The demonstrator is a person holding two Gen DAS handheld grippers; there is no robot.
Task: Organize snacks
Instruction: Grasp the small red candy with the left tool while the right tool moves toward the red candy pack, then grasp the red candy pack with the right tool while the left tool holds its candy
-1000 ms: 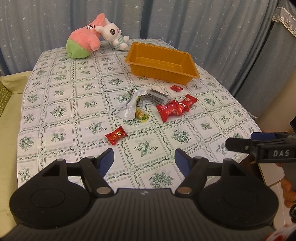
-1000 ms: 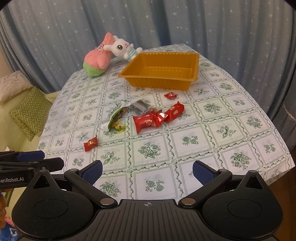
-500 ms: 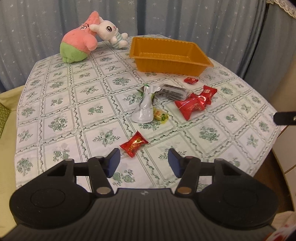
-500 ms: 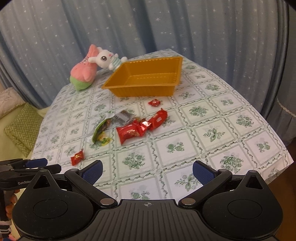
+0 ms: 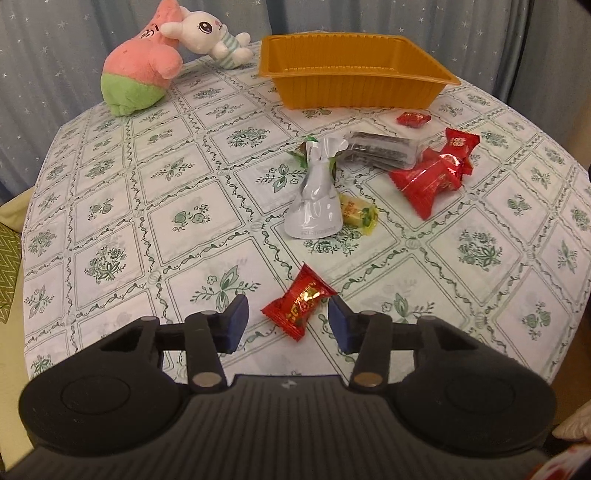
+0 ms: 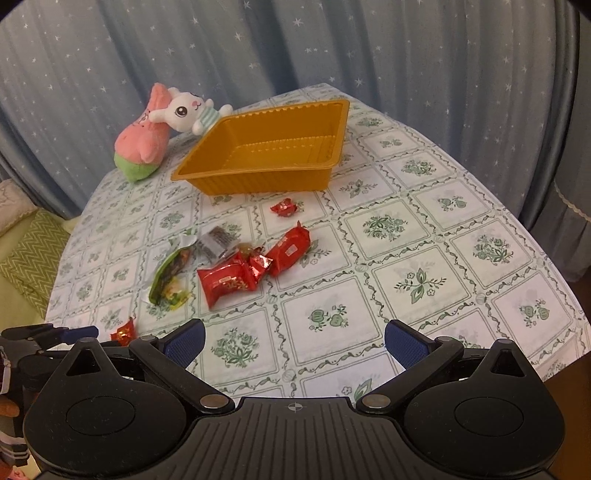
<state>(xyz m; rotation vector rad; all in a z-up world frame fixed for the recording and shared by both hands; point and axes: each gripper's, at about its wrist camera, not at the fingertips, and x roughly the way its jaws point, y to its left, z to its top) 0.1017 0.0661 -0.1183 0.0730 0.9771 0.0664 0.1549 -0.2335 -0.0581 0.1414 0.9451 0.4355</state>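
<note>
An empty orange tray point(image 5: 354, 70) point(image 6: 273, 147) stands at the far side of the table. Snacks lie in front of it: a silver pouch point(image 5: 317, 195), a dark bar point(image 5: 380, 149), red packets point(image 5: 432, 177) point(image 6: 255, 269), a small red candy point(image 5: 413, 118) point(image 6: 284, 207) near the tray. My left gripper point(image 5: 286, 321) is open, its fingers either side of a red candy point(image 5: 301, 301) that lies on the cloth; the candy also shows in the right wrist view point(image 6: 123, 331). My right gripper point(image 6: 293, 341) is open and empty over the table's near part.
Two plush toys, a pink star point(image 5: 138, 74) and a white rabbit point(image 5: 207, 31), lie at the back left beside the tray. Blue curtains point(image 6: 295, 48) hang behind. The table edge point(image 6: 554, 258) drops off on the right. A green cushion point(image 6: 29, 258) is at left.
My left gripper has moved forward and down to the lone red candy, and its jaws have narrowed around it. My right gripper has swung a little right and stays wide open.
</note>
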